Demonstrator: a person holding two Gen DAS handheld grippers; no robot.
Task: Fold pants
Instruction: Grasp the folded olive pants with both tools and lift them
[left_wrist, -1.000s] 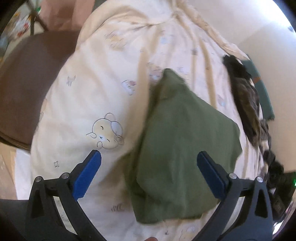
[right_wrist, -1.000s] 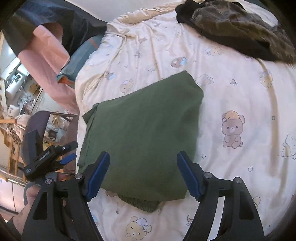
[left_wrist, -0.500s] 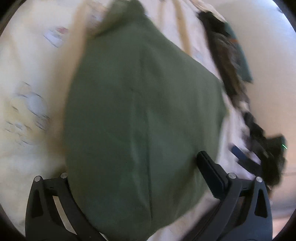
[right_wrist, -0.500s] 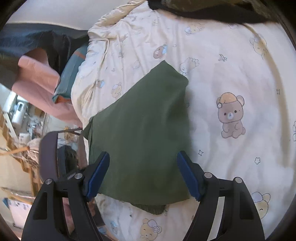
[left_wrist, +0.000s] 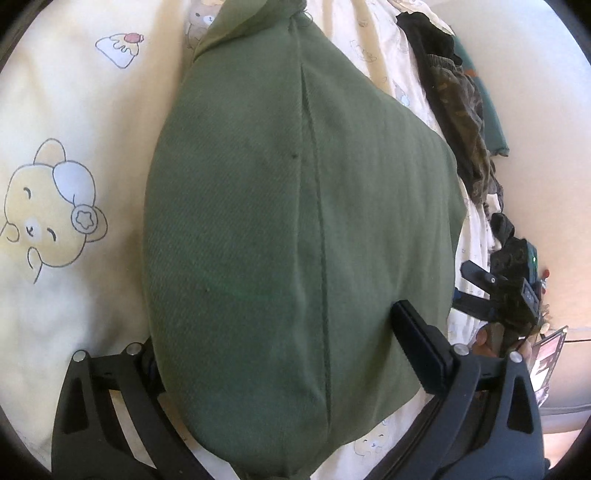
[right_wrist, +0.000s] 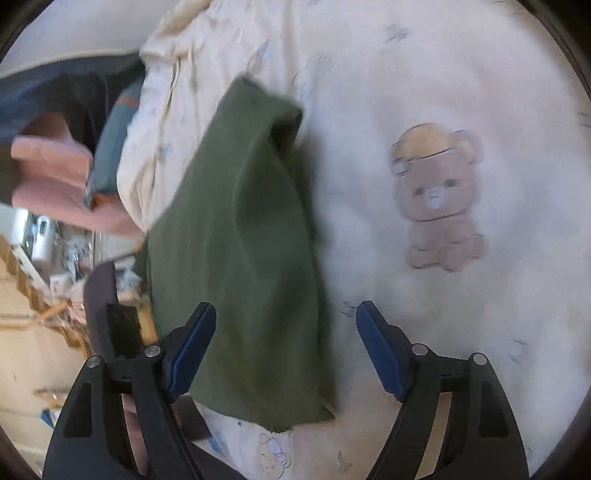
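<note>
Pants (left_wrist: 295, 229) between wide left fingers (left_wrist: 421, 343), dark clothes (left_wrist: 458, 110) beside; right fingers (right_wrist: 192, 347) opening.

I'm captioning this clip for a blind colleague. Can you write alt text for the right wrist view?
Folded green pants lie on a cream bear-print quilt, their near edge between the jaws of the right gripper, which are opening and not pressing the cloth. A printed bear sits to the right; the view is motion-blurred, with room clutter at the left.
</note>
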